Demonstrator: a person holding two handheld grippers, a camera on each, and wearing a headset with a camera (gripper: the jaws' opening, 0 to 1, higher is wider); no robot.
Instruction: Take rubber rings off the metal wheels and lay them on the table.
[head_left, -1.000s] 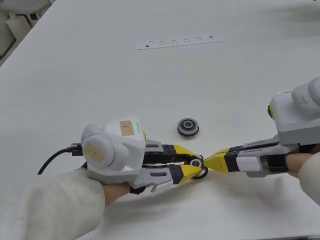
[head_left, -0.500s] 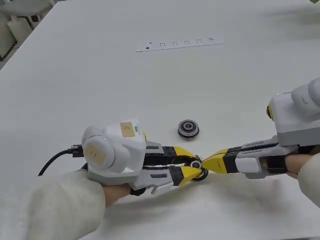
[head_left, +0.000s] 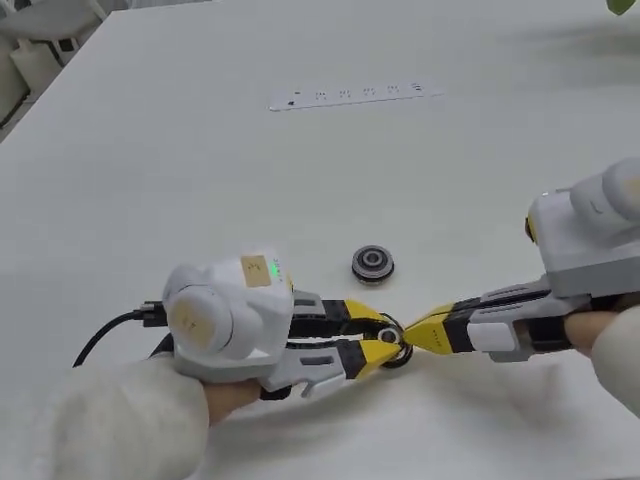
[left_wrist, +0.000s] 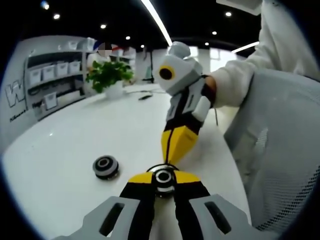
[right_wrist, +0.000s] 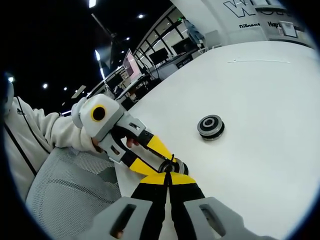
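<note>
rubber ring on a metal wheel, head view: the wheel sits near the front edge of the white bench. it is clamped across its rim between the yellow jaws of the left gripper. the right gripper meets it from the opposite side, jaws pressed together at the wheel's edge. a second wheel, its ring on, lies flat just beyond and apart from both grippers. a power strip lies far back.

left gripper view: the jaws pinch the wheel from both sides, with its bright hub facing the camera. a thin black arc stands off the wheel's upper edge toward the right gripper, apparently a stretch of ring drawn clear of the rim. the second wheel rests to the left.

right gripper view: this gripper's own jaws are closed to a narrow line at the wheel. a black strand rises from between them, so they appear to nip the ring's edge. the second wheel lies beyond.

handling, as judged: the ring looks thin, soft, stretchy and light. it is best taken by a lifted lip and rolled over the rim. the wheel looks stiff, dense and smooth, and may twist in the jaws if the pull runs off-axis.
</note>
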